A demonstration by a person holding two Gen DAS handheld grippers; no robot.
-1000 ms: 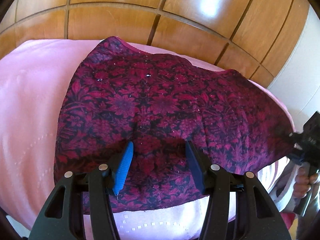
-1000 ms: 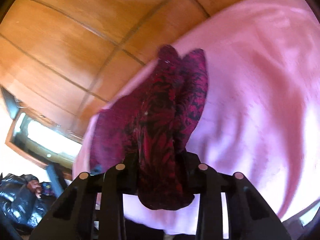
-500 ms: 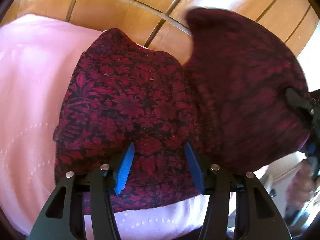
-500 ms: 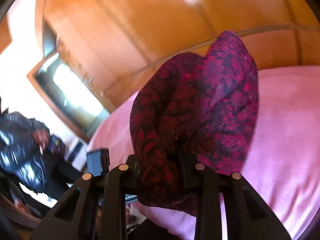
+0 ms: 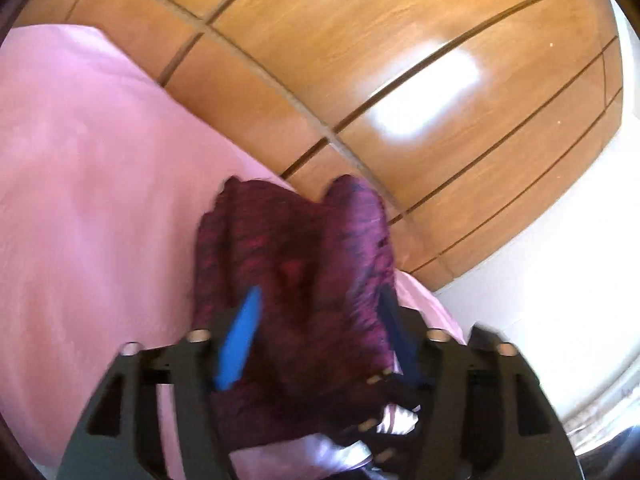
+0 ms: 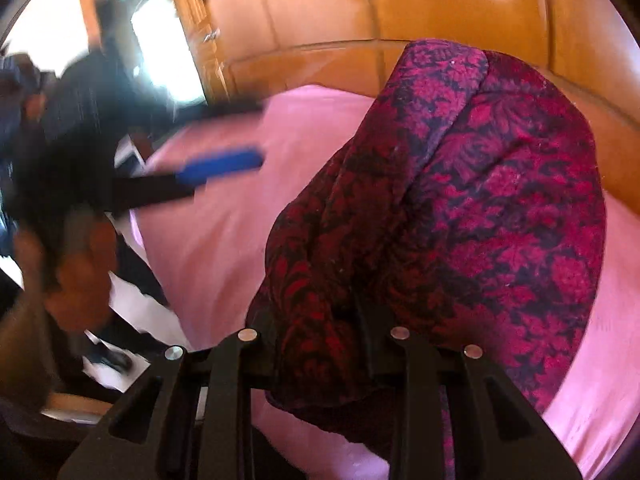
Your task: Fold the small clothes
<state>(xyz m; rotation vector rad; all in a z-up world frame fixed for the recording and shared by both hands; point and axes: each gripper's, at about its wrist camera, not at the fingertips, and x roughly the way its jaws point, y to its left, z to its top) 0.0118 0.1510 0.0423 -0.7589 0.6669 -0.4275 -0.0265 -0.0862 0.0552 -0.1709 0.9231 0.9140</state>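
A dark red flowered garment (image 6: 480,200) hangs bunched over the pink bed sheet (image 6: 224,240). My right gripper (image 6: 320,316) is shut on a fold of it, and the cloth drapes over the fingers. In the left wrist view the garment (image 5: 292,272) shows blurred beyond my left gripper (image 5: 320,292), whose jaws are opening. Its blue pads (image 5: 240,340) stand apart and do not press the cloth. In the right wrist view that gripper's blue pad (image 6: 224,162) sits well left of the garment, over bare sheet, with a hand (image 6: 80,272) on its handle.
The pink sheet (image 5: 100,200) runs up to a glossy wooden panelled wall (image 5: 360,60). A white wall (image 5: 540,300) is on the right. In the right wrist view a bright opening (image 6: 160,40) lies far left, and white sheets (image 6: 136,312) lie low beside the bed.
The garment lay spread flat; the right gripper has lifted its side and swung it across, so it now hangs bunched. The left jaws have widened and the left gripper has moved off the cloth.
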